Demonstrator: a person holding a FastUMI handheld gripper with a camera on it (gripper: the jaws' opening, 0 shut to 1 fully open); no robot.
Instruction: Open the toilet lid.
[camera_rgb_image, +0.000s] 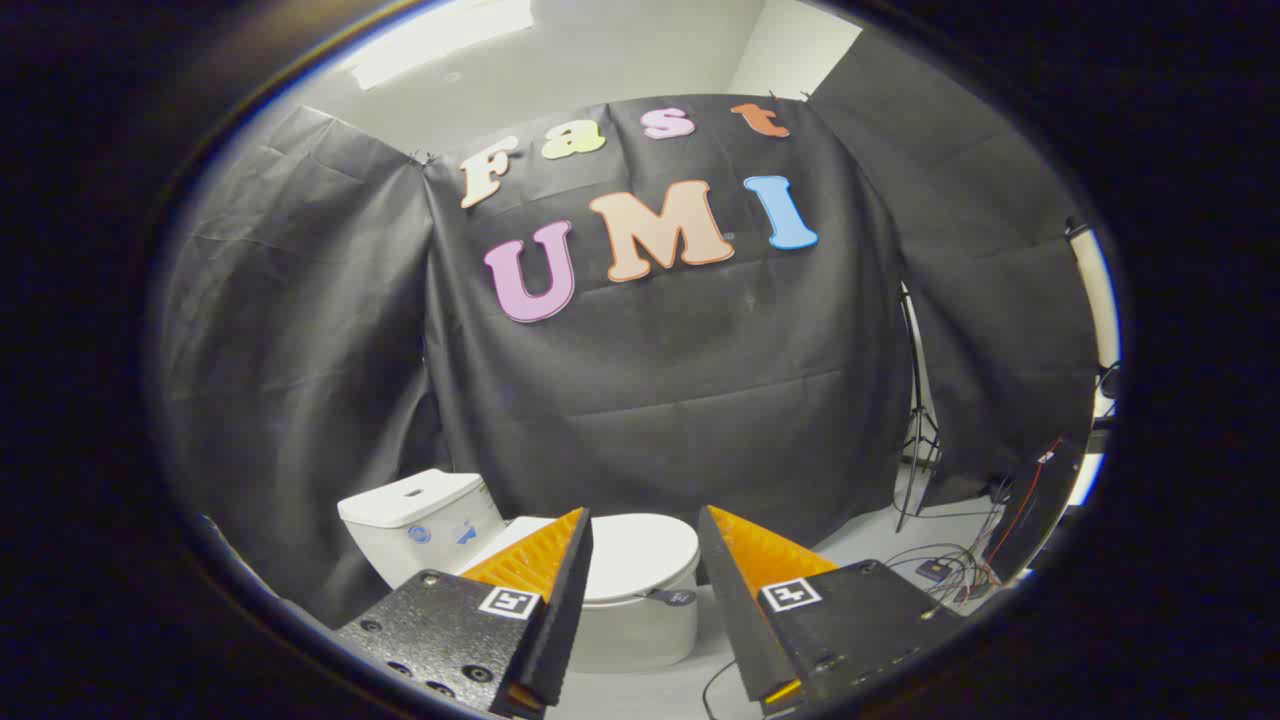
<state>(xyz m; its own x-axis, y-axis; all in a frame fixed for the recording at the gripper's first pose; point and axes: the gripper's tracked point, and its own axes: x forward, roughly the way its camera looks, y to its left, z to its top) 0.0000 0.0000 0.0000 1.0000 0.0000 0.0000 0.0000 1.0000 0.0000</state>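
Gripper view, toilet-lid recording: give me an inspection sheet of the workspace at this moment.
Surface: pale floor, bare around the toilet.
Job's things: white toilet beyond the fingers; toilet lid down, closed; tank behind it.
Clutter: small dark box on the floor among the wires.
Grippers: claw open, fingers apart, holding nothing, short of the lid.
Cables: loose wires on the floor beside the toilet.
Surroundings: black cloth wall; tripod stand at the cloth's edge.

Lighting was dim and even, brightest from a ceiling panel (445, 40) at eleven o'clock. Fisheye distortion curved the edges; focus stayed sharp.
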